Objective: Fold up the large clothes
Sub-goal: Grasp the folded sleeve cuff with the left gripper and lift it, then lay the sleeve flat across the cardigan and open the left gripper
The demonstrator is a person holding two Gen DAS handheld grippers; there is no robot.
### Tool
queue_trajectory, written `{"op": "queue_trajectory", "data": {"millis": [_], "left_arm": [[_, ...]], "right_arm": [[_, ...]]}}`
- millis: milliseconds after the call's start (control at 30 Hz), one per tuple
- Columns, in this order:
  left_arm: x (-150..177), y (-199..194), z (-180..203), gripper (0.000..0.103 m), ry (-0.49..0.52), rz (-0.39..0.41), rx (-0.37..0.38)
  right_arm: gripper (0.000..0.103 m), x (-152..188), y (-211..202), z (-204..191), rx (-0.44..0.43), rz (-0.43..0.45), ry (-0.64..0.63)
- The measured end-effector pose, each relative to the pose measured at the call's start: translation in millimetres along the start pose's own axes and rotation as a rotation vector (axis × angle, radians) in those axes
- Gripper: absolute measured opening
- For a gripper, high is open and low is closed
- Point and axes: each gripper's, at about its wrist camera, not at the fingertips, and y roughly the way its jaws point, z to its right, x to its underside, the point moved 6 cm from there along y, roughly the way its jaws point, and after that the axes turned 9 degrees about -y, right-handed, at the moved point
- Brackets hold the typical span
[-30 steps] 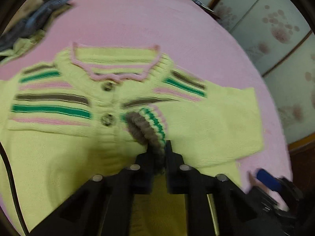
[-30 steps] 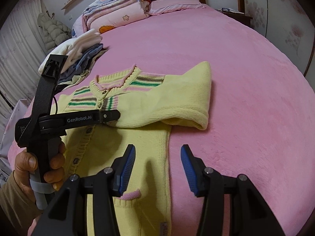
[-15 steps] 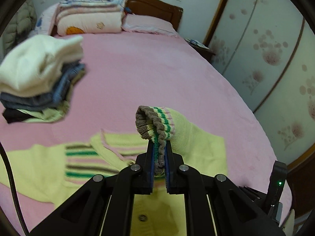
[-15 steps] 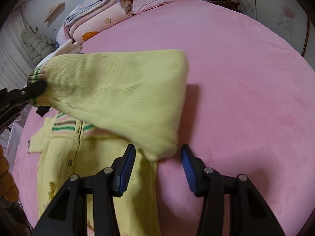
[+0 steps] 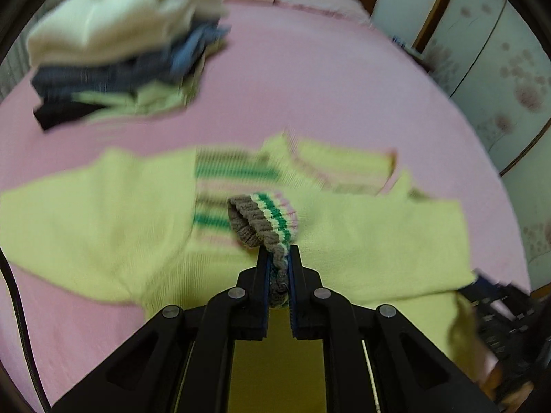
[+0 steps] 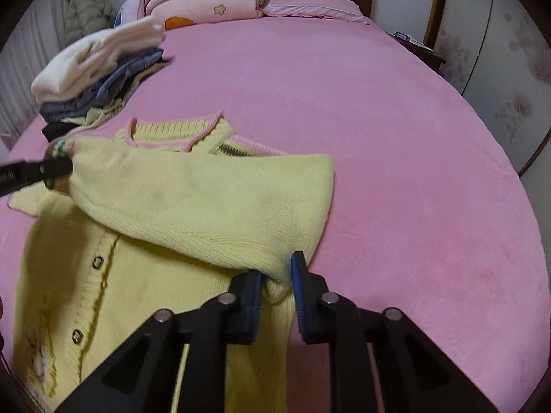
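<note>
Overhead, cardigan sleeve (image 5: 361, 241) (cuff pinched) between hand-held grippers

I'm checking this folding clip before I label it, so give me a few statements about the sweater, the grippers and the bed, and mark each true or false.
1. The left gripper is shut on the sleeve's striped cuff. True.
2. The yellow sweater lies on a blue sheet. False: the bed cover is pink.
3. The right gripper has sweater fabric between its fingers. True; its jaws are opening slightly.
4. The stack of folded clothes sits on the sweater. False: it lies apart, nearer the headboard.
</note>
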Motion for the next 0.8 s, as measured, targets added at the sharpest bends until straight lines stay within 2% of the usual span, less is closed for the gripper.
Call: {"op": "queue_trajectory", "data": {"millis": [100,167,233,300,400,467,533,667,800], "left_arm": [[4.5,8.2,-11.1,0.014,-0.020,-0.016,0.019],[3.0,5.7,-13.6,0.026,-0.039,-0.030,0.047],[0.6,-0.1,-12.8,0.061,-0.054,-0.046,0.085],[-2.1,-12.9,-14.1,0.072,-0.058,-0.005,0.078],[-3.9,-29.9,-14.8,0.072,-0.044,0.046,0.070],[-7.9,-41.4,-13.3,0.068,-0.055,0.082,0.086],[-18.3,-45.4,-7.6,0.043,-0.051,0.099,0.107],[-28.8,-49.7,8.0,0.032,-0.031,0.125,0.113],[-29.1,-31.9,29.3,0.022,-0.017,0.090,0.140]], "right_arm": [[0.041,8.4,-1.7,2.1,-0.040,-0.020,0.018],[0.042,13.3,-7.0,6.1,-0.071,-0.021,0.026],[0.042,16.7,-15.1,8.8,-0.106,-0.017,0.038],[0.042,17.8,-25.0,12.7,-0.143,-0.003,0.058],[0.042,13.4,-40.0,23.0,-0.161,0.036,0.090],[0.042,6.5,-49.3,29.5,-0.151,0.077,0.111],[0.042,-1.1,-54.4,32.6,-0.151,0.109,0.130],[0.042,-18.3,-47.2,30.8,-0.131,0.113,0.128],[0.034,-36.7,-28.6,16.1,-0.145,0.113,0.116]]}}
